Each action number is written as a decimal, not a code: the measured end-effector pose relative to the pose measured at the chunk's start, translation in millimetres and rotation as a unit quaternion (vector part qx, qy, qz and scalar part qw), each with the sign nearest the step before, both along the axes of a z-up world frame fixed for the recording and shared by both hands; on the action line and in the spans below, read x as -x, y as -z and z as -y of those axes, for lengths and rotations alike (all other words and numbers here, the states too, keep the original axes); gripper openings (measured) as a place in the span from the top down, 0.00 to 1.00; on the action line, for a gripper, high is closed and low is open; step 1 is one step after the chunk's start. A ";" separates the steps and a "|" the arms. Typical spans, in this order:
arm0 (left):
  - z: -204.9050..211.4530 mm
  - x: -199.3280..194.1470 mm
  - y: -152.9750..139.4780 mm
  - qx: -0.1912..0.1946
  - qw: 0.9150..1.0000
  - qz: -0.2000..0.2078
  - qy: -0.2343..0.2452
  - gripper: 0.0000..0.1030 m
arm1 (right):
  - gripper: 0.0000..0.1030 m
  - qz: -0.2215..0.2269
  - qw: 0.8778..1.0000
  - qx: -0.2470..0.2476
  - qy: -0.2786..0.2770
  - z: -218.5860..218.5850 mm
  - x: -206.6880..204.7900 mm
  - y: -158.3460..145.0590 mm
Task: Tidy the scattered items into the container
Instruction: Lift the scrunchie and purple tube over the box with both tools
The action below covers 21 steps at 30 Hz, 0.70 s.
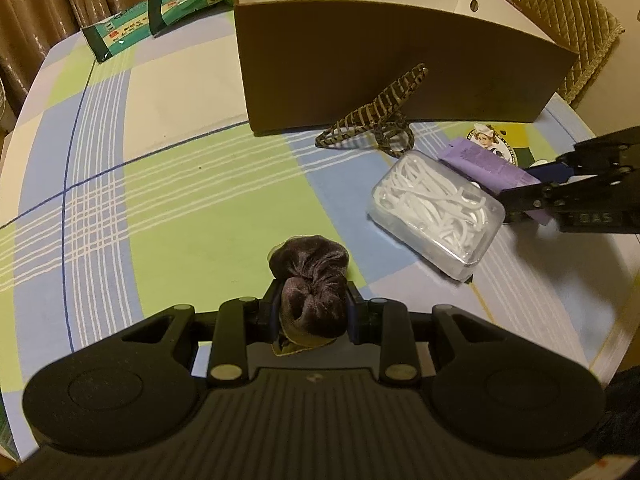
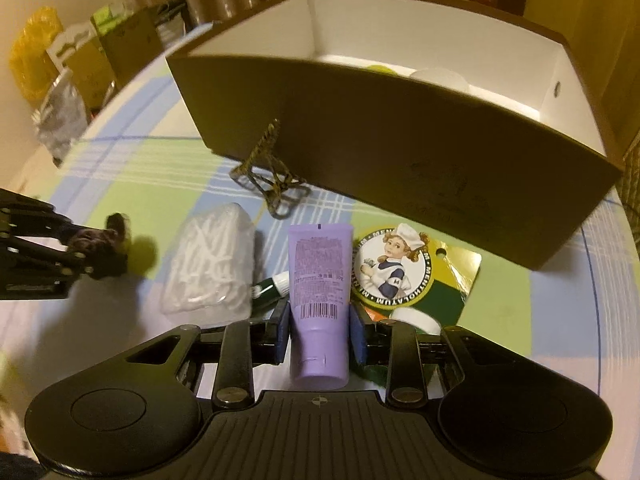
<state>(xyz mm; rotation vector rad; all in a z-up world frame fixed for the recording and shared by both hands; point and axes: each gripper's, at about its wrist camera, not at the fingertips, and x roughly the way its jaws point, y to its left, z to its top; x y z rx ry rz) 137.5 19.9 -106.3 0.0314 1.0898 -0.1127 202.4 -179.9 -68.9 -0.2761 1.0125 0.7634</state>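
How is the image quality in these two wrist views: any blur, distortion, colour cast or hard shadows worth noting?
Left wrist view: warm dim light, fisheye bends the box edges, the floss pick case is smeared at its lower edge, the scrunchie is sharp. Right wrist view: same yellow cast, the purple tube is crisp with readable barcode, the table blurs toward the rim, the box throws a dark shadow.

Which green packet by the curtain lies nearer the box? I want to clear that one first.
The right-hand green packet, its end almost touching the box. The other packet lies farther left, toward the table edge.
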 end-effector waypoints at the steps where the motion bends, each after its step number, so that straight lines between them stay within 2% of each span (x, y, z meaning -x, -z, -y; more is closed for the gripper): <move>1: -0.2 0.4 -1.4 0.001 1.000 0.002 0.000 0.75 | 0.73 -0.002 1.000 -0.006 0.002 3.5 2.2 -4.0; 12: 2.8 2.9 -22.9 0.003 1.000 0.023 0.004 0.76 | 0.73 -0.007 0.999 -0.043 0.006 34.7 16.5 -33.9; 21: 6.9 -5.4 -50.7 -0.005 0.998 0.056 0.013 0.76 | 0.73 0.012 0.996 -0.086 0.001 52.6 5.1 -70.9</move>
